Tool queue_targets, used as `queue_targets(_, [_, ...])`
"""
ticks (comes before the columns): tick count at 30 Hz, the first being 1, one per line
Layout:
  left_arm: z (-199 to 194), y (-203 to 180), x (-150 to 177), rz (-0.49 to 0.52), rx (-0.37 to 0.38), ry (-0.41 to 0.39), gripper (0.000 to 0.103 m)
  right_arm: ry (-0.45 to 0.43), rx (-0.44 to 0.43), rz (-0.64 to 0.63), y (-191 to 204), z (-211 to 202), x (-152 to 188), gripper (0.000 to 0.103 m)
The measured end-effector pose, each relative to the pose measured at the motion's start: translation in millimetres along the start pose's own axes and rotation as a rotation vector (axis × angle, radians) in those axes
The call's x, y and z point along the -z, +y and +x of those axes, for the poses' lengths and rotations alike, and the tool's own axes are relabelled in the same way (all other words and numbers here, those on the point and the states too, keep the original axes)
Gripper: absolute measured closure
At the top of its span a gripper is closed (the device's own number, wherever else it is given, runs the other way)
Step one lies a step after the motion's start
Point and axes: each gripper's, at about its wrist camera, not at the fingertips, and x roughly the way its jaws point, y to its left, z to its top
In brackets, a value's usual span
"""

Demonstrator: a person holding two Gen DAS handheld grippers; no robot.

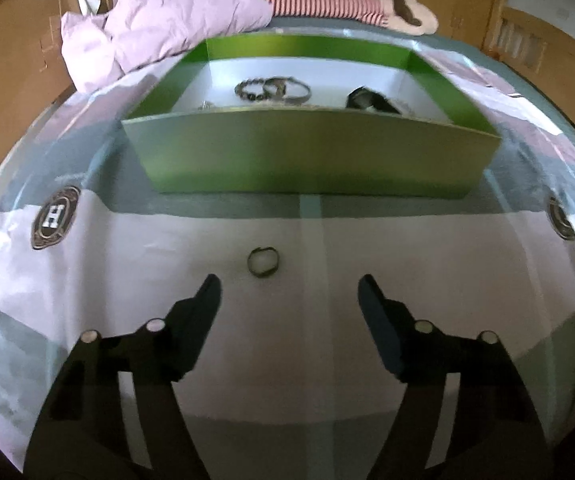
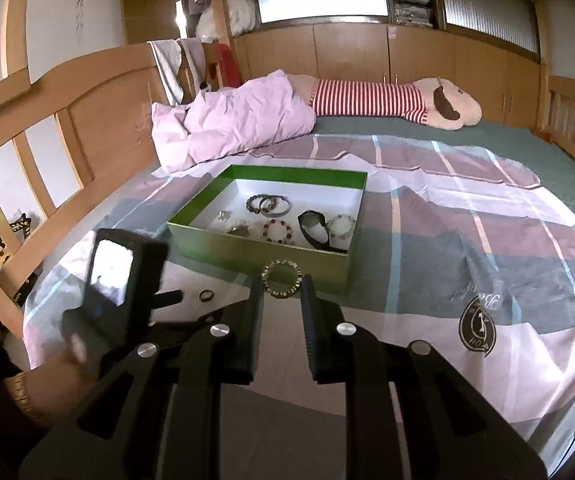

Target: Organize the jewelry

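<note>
Left wrist view. The left gripper (image 1: 289, 288) sits low over the plaid bedsheet (image 1: 447, 280), fingers spread wide, nothing between them. A small dark ring (image 1: 262, 262) lies flat on the sheet just ahead of the fingertips, nearer the left finger and touching neither. Past it stands the green box (image 1: 311, 152), near wall facing the camera. Over that wall, on the white floor of the box: two dark bracelets (image 1: 273, 89) overlapping toward the back, and a black strap-like item (image 1: 371, 101) to the right. A pink quilt (image 1: 159, 28) is bunched behind the box on the left; a striped plush toy (image 1: 327, 0) lies along the far edge of the bed.

Right wrist view. The right gripper (image 2: 282, 286) has its fingers drawn close together, pinching a beaded bracelet (image 2: 281, 279) at its lower edge. The bracelet stands upright above the fingertips, in front of the box's (image 2: 255, 254) near wall and outside it. Inside the box: the dark bracelet pair (image 2: 268, 205), a red-beaded bracelet (image 2: 278, 231), a pale bracelet (image 2: 341, 225), the black strap (image 2: 314, 229) and some small silvery pieces too blurred to tell. The left gripper (image 2: 167, 298) shows at the left, blurred, with the ring (image 2: 206, 295) on the sheet just beside its fingertip.
</note>
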Motion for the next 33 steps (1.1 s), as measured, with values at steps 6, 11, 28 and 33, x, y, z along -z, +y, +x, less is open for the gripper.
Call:
queue_targets(6, [22, 11, -12, -0.058, -0.017, 0.011, 0.05, 0.017, 0.0, 0.005, -3, 3, 3, 0.084])
queue_targets(11, [21, 8, -10, -0.03, -0.022, 0.009, 0.072, 0.023, -0.002, 0.003, -3, 3, 3, 0.084])
queue_targets(28, [-106, 12, -12, 0.035, 0.055, -0.251, 0.084, -0.039, -0.001, -0.014, 3, -6, -1, 0.084])
queue_targets(33, [-176, 17, -3, 0.046, 0.077, -0.379, 0.084, -0.058, 0.021, -0.021, 7, -11, -3, 0.084])
